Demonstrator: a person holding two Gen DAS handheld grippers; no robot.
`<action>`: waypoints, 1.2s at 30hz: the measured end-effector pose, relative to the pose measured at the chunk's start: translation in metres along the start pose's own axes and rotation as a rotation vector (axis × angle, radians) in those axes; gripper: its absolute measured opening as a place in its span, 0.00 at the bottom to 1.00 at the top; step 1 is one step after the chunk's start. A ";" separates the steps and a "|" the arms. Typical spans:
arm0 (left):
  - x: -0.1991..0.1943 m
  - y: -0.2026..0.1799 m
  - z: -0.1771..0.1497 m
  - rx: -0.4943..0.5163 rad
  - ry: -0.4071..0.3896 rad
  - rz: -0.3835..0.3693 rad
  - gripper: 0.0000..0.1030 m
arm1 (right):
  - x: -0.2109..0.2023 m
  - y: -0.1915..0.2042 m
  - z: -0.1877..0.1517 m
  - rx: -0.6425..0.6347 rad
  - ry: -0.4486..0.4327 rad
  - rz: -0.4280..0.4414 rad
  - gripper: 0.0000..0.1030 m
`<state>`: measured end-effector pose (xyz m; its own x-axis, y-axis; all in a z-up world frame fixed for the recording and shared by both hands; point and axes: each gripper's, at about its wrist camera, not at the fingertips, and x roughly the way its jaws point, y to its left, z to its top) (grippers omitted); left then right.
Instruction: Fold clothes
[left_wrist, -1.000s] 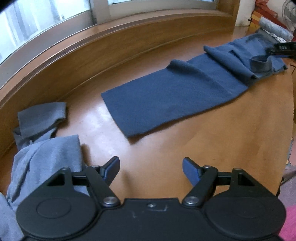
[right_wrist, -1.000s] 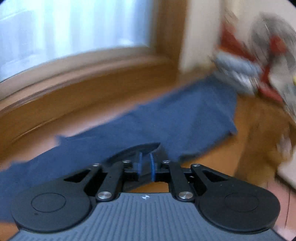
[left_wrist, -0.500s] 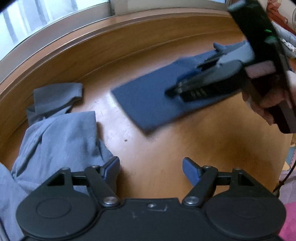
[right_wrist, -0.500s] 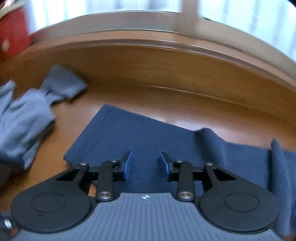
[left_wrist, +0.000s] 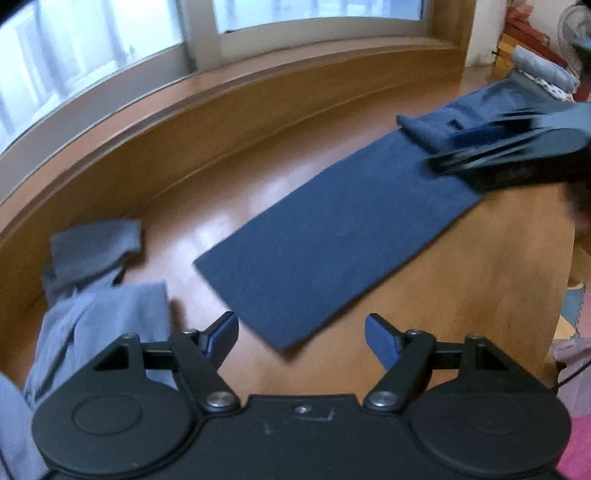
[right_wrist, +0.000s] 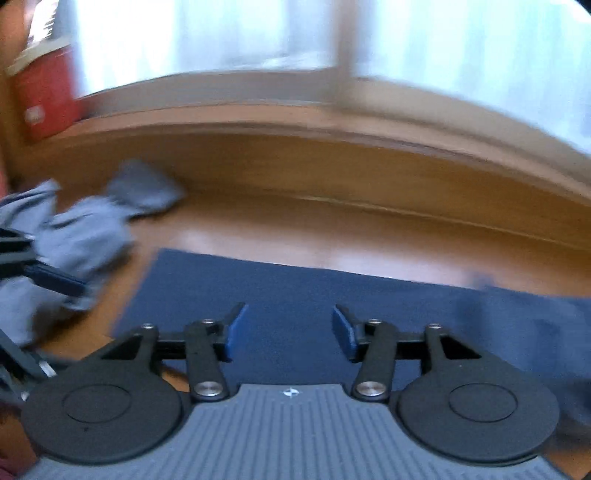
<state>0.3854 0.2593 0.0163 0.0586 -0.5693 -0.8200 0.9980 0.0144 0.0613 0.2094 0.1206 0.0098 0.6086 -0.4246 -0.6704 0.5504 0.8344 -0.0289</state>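
Note:
A dark blue garment (left_wrist: 332, 243) lies flat in a long strip across the wooden table (left_wrist: 258, 177), bunched at its far right end. My left gripper (left_wrist: 301, 341) is open just short of the strip's near corner, nothing between its fingers. In the left wrist view my right gripper (left_wrist: 461, 142) hovers blurred over the strip's right part. From its own camera my right gripper (right_wrist: 288, 330) hangs over the dark blue garment (right_wrist: 332, 295), jaws opening, with nothing between the pads.
A crumpled grey-blue garment (left_wrist: 96, 291) lies at the table's left, also seen as grey-blue cloth (right_wrist: 81, 236) in the right wrist view. A raised wooden ledge (left_wrist: 221, 122) under windows borders the far side. Folded clothes (left_wrist: 539, 74) sit stacked at the far right.
My right gripper let go of the blue cloth, swung left over the strip and opened wider. The left gripper shifted slightly, so the strip's corner now lies nearer its fingers.

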 end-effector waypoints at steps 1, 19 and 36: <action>0.002 -0.003 0.004 0.008 0.001 -0.001 0.71 | -0.013 -0.017 -0.006 0.026 -0.006 -0.057 0.53; 0.032 -0.042 0.031 0.071 0.083 0.030 0.71 | -0.036 -0.197 -0.062 -0.144 0.171 -0.177 0.64; 0.010 -0.002 -0.011 -0.114 0.085 0.084 0.71 | -0.053 -0.031 0.070 0.020 -0.238 0.259 0.06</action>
<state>0.3844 0.2627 0.0018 0.1391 -0.4910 -0.8600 0.9853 0.1553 0.0708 0.2003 0.0929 0.0980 0.8443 -0.2714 -0.4621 0.3699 0.9190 0.1361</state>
